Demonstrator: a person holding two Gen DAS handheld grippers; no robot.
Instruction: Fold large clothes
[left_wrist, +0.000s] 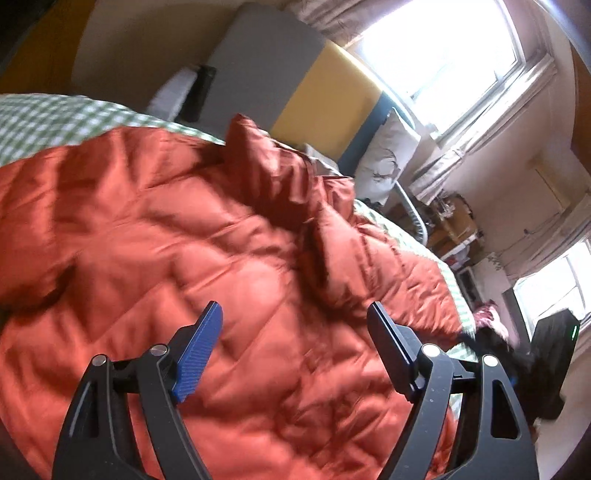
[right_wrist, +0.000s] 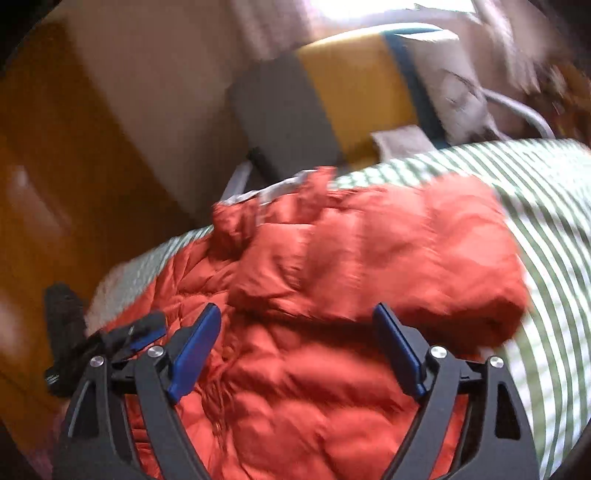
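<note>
A: Item: orange quilted jacket (left_wrist: 207, 236), spread on green-checked bedding (left_wrist: 55, 118). Position?
B: Directly under both tools. Left gripper (left_wrist: 295, 332) spread wide, holding nothing; right gripper (right_wrist: 297, 332) likewise.
A: Margins?
B: Bedding bare at the right (right_wrist: 546, 229); headboard (left_wrist: 325, 107) beyond.
A: Obscured?
B: Both views motion-blurred; the jacket's near hem is cut off.

Setting: a home bedroom; bed (left_wrist: 55, 118) with green-and-white checked cover; yellow and grey upright cushions (left_wrist: 325, 107) at its far end; white pillow (left_wrist: 388, 155) beside them at right; curtained windows (left_wrist: 454, 55) on the right wall; cluttered shelves (left_wrist: 454, 229) beneath; orange wooden door (right_wrist: 44, 184) at left; household clutter on the floor near right.
</note>
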